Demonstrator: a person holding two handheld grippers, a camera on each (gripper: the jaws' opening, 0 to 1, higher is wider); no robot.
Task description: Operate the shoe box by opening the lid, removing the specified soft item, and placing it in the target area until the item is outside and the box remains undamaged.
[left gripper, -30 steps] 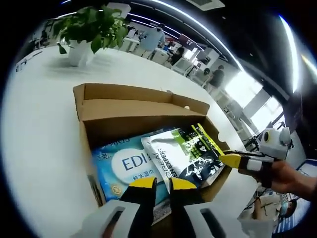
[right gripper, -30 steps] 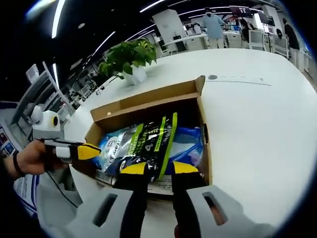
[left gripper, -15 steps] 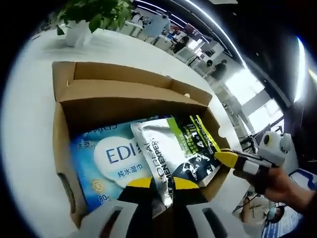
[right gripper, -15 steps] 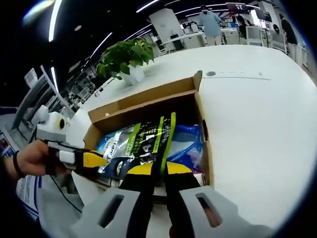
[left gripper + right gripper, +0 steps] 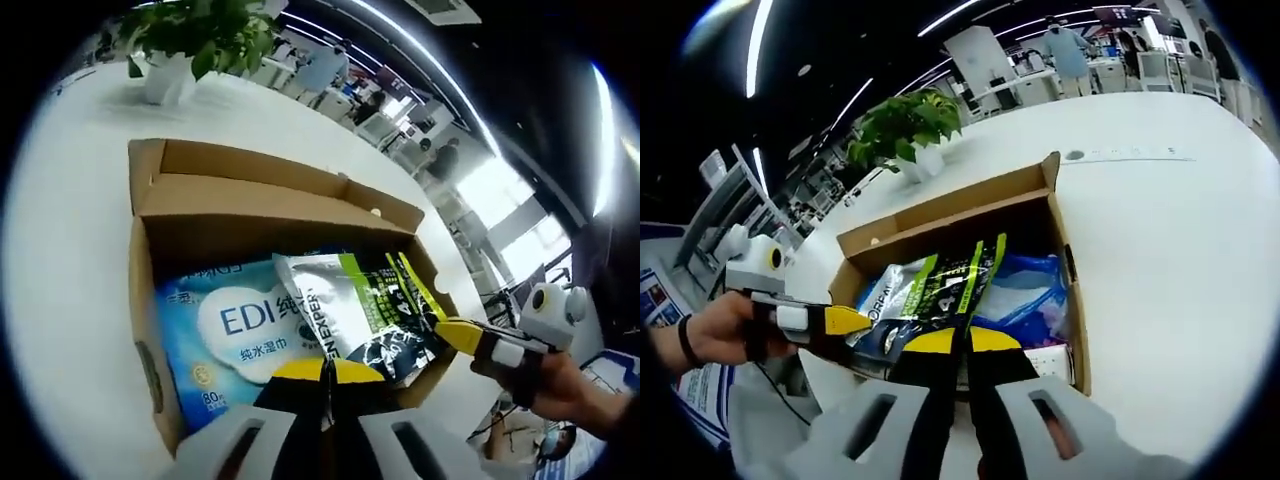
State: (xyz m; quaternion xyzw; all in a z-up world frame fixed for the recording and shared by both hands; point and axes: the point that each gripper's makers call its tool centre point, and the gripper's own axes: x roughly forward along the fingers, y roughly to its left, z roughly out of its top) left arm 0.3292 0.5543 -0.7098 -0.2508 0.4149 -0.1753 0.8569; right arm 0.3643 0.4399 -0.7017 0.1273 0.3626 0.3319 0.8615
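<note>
box (image 5: pixel 250 195) open on white table (image 5: pixel 70 200), flap folded back. inside: black-and-green pouch (image 5: pixel 375 315) lying on top of a blue wipes pack (image 5: pixel 235 325), both flat on the box floor.

left gripper (image 5: pixel 322 372): yellow tips pressed together over the pouch's near edge; looks clenched on it, though the pinch itself is hidden, so cannot tell for sure. right gripper (image 5: pixel 952 342): tips closed at the pouch's (image 5: pixel 940 290) lower edge, same doubt whether film is caught. each gripper shows in the other's view at the box side.

handling guess: pouch is thin glossy film, light, floppy, likely slippery; best taken at a sealed edge or corner, not the slack middle. wipes pack softer, heavier, squashy. lift straight up, keeping clear of the cardboard walls. plant (image 5: pixel 902 125) stands beyond the box.
</note>
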